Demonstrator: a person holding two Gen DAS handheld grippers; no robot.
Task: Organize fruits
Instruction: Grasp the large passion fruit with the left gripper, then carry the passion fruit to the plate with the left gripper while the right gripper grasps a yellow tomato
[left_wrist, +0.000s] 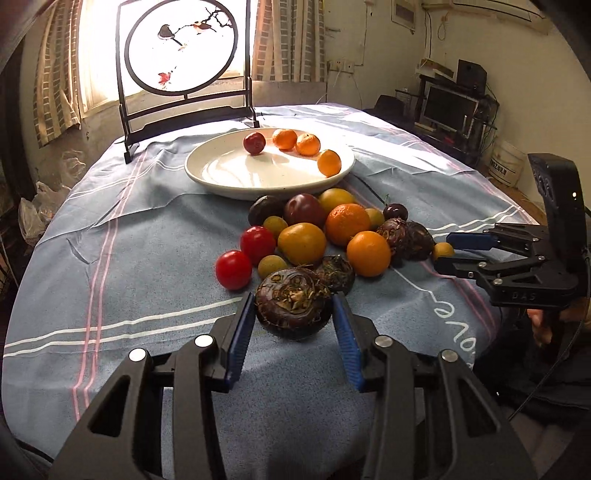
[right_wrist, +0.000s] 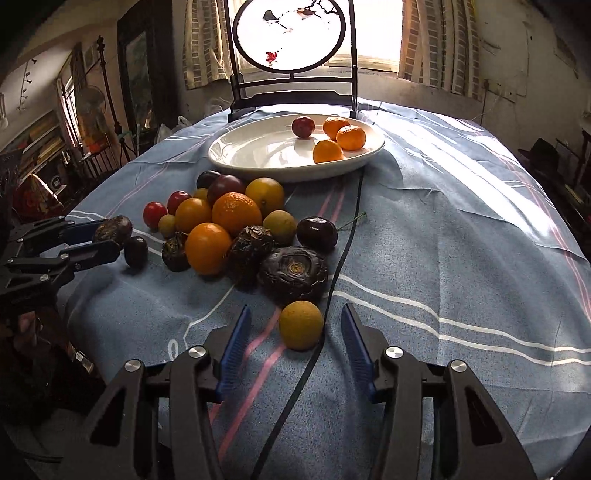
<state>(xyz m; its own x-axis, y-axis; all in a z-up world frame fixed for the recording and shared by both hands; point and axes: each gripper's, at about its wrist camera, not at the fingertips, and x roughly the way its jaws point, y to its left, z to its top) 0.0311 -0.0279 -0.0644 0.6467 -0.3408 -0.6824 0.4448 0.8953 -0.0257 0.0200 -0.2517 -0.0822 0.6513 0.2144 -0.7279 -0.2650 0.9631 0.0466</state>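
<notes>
A pile of fruit (left_wrist: 321, 236) lies on the blue cloth: oranges, red tomatoes, small yellow-green fruits, dark plums and brown water chestnuts. My left gripper (left_wrist: 294, 314) has its blue pads on either side of a brown water chestnut (left_wrist: 293, 308), seemingly shut on it; from the right wrist view (right_wrist: 112, 236) the chestnut (right_wrist: 112, 229) sits between its fingers. My right gripper (right_wrist: 295, 325) is open around a small yellow-green fruit (right_wrist: 301, 325) on the cloth; it also shows in the left wrist view (left_wrist: 443, 251). A white plate (left_wrist: 221, 173) behind the pile holds three oranges and a red fruit (left_wrist: 254, 143).
A black-framed round screen with painted birds (left_wrist: 181, 48) stands at the table's far edge before a bright window. A thin black cable (right_wrist: 343, 251) runs across the cloth past the yellow-green fruit. Shelves and a monitor (left_wrist: 448, 107) stand beyond the table.
</notes>
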